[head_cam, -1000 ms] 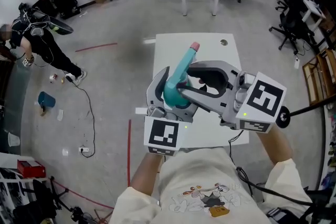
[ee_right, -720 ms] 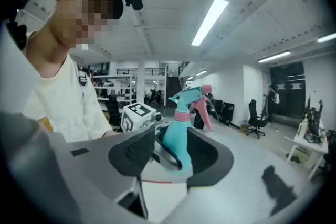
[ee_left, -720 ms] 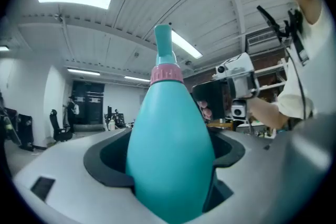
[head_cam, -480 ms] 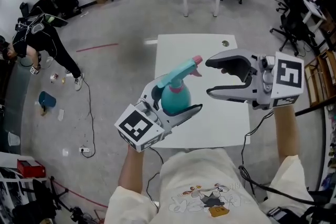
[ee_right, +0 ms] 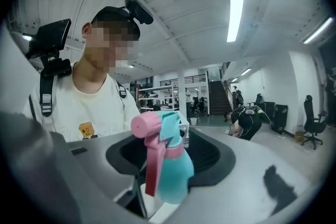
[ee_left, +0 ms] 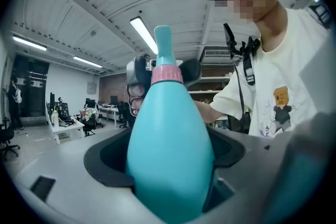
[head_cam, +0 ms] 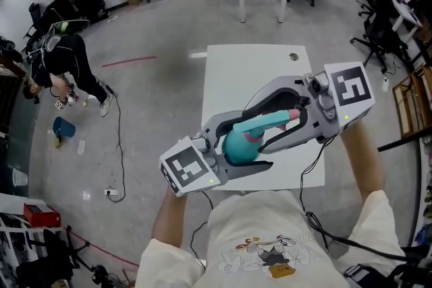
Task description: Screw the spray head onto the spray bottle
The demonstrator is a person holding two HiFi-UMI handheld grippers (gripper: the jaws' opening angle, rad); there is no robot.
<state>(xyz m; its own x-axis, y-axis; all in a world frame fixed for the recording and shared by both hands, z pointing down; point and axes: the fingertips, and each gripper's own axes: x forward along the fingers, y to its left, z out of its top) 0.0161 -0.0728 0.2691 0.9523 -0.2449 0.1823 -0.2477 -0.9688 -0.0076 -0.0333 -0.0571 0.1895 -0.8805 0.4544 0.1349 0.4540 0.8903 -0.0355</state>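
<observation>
Left gripper (head_cam: pixel 251 142) clamped on teal bottle (head_cam: pixel 236 146), held above near half of white table (head_cam: pixel 251 65), neck pointing right. Spray head (head_cam: pixel 271 121) sits on the neck, between jaws of right gripper (head_cam: pixel 255 127); these have just been opening, now wide apart, pads clear of it
</observation>
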